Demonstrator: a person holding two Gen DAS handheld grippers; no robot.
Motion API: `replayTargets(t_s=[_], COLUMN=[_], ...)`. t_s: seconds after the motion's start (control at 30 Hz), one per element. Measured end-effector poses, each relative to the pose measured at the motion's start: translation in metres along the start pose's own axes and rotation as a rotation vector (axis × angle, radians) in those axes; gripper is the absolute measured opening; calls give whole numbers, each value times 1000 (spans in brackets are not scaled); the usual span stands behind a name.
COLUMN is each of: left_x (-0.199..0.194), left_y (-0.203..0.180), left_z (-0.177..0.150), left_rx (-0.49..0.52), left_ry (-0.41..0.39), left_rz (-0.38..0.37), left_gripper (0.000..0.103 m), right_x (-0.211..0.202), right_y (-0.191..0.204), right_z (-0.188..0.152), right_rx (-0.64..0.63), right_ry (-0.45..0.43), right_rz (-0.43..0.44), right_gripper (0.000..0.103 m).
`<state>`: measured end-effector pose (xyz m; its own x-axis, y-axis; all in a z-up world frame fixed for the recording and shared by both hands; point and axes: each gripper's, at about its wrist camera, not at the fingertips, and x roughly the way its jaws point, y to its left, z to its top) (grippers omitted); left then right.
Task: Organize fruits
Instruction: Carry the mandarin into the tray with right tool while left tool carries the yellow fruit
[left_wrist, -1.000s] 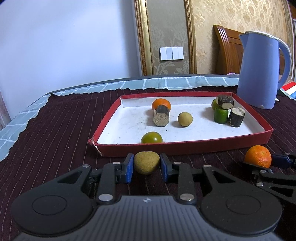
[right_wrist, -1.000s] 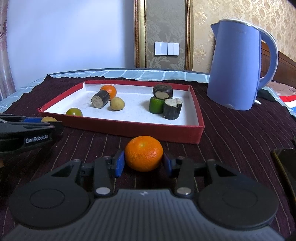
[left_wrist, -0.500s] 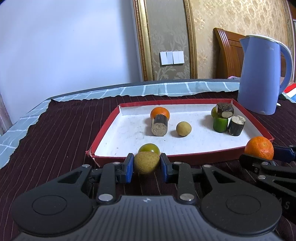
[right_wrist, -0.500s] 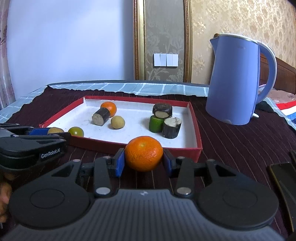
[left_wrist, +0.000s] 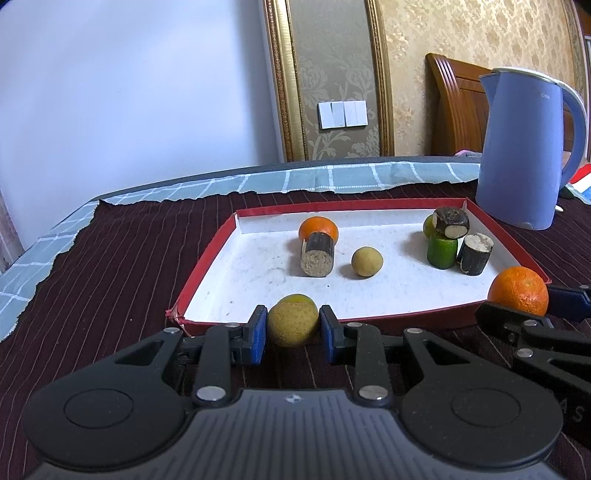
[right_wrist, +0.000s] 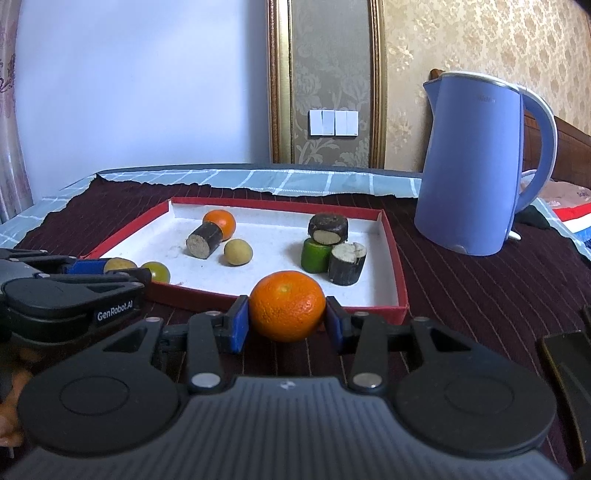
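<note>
My left gripper (left_wrist: 292, 328) is shut on a small yellow-brown fruit (left_wrist: 293, 324), held just above the near rim of the red tray (left_wrist: 207, 254). My right gripper (right_wrist: 287, 319) is shut on an orange (right_wrist: 287, 310), raised over the tray's near edge (right_wrist: 391, 236). The orange (left_wrist: 518, 290) shows at the right of the left wrist view too. Inside the tray lie another orange (left_wrist: 318, 228), a yellow fruit (left_wrist: 366, 261), a green-yellow fruit (right_wrist: 157, 271), a green cylinder (left_wrist: 441, 251) and several dark sugarcane pieces (left_wrist: 317, 254).
A blue kettle (left_wrist: 524, 147) stands on the dark striped cloth to the right behind the tray. A dark flat object (right_wrist: 565, 365) lies at the right edge of the right wrist view. Wall and light switches (right_wrist: 333, 122) are behind the table.
Both grippers have risen and moved forward with their fruits, from the cloth in front of the tray up to its near rim. Neither grip has altered.
</note>
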<state>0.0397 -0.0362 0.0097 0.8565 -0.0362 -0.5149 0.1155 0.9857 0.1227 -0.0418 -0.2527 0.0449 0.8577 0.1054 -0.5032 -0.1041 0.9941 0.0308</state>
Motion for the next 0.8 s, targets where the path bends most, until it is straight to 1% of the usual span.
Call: replayTargets(t_s=[0.4, 0.8], left_x=[14, 23], left_y=[4, 0], left_z=[12, 20], left_rx=[-13, -2], left_ry=[10, 7], left_rz=[15, 27], left_gripper=[29, 29], right_x=[2, 7], right_y=[-2, -4], right_z=[8, 16], right_rx=[-4, -1], right_ry=[-12, -15], right_rz=[1, 0], right_gripper=[40, 40])
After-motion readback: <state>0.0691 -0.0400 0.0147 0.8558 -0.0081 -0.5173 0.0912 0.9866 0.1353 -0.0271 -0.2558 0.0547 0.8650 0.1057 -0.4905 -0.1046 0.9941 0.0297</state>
